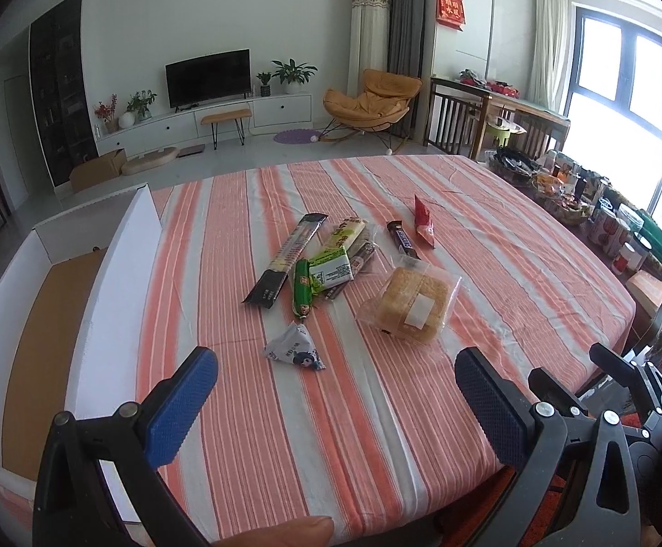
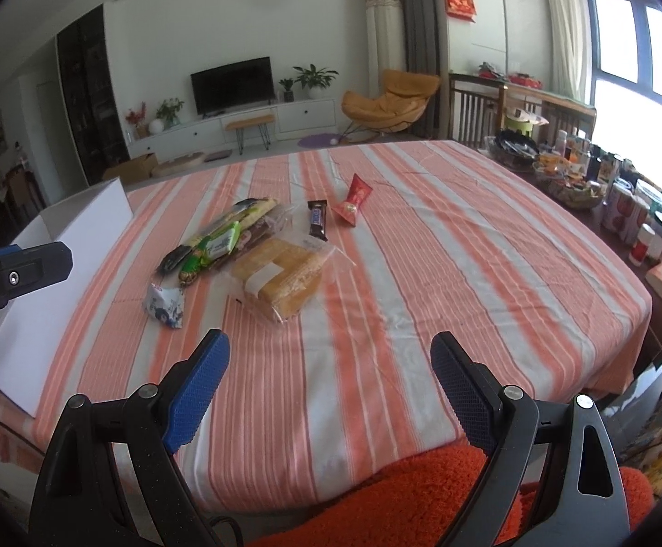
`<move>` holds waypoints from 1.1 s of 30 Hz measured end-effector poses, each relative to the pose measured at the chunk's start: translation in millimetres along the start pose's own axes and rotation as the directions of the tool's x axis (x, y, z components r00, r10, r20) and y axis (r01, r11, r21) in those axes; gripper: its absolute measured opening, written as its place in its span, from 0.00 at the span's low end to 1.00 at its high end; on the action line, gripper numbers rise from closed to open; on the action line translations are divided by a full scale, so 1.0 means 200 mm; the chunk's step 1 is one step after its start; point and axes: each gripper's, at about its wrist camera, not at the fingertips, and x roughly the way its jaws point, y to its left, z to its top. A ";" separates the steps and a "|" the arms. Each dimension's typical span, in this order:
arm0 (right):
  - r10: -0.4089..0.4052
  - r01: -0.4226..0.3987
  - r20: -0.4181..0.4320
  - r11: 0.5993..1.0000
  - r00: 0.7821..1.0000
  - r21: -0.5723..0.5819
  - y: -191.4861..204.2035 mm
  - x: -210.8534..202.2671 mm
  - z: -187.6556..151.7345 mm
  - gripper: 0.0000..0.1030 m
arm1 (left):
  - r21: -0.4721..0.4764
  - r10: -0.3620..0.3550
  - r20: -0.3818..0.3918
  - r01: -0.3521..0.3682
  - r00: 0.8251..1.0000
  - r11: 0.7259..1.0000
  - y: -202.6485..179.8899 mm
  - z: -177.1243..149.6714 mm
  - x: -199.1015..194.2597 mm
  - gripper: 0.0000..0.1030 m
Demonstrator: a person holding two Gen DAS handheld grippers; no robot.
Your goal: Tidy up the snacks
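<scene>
Both tools hang above the near edge of the desk, the left tool and the right tool each spread wide and holding nothing. The snacks lie in a loose heap mid-desk: a clear-wrapped golden bread block, a green sausage stick and a small white triangular pouch. Slick film could slip from the pads, and overlapping packets could drag along. The open white cardboard box stands left on the orange-and-white striped cloth; a bright living room lies behind.

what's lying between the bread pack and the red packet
The dark chocolate bar lies between the bread pack and red packet, clearest in the left wrist view.
</scene>
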 end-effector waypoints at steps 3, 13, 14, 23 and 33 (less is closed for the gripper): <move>0.001 -0.001 -0.001 1.000 1.000 0.009 -0.01 0.01 0.00 0.90 | -0.013 0.006 -0.014 -0.006 1.000 1.000 0.02 -0.02 0.03 1.00; 0.007 -0.008 0.009 1.000 1.000 0.014 -0.02 0.02 -0.03 0.90 | -0.007 0.022 -0.032 -0.022 0.999 1.000 0.02 -0.06 0.08 1.00; 0.010 -0.010 0.014 1.000 1.000 0.016 -0.02 0.02 -0.03 0.90 | -0.003 0.023 -0.032 -0.023 0.999 1.000 0.01 -0.06 0.09 1.00; 0.019 -0.020 0.030 0.999 0.999 0.025 -0.03 0.02 -0.03 0.90 | 0.002 0.020 -0.037 -0.020 0.999 1.000 -0.01 -0.07 0.10 1.00; 0.023 -0.024 0.034 0.999 0.999 0.027 -0.04 0.02 -0.03 0.90 | -0.004 0.022 -0.044 -0.022 0.999 1.000 -0.01 -0.08 0.13 1.00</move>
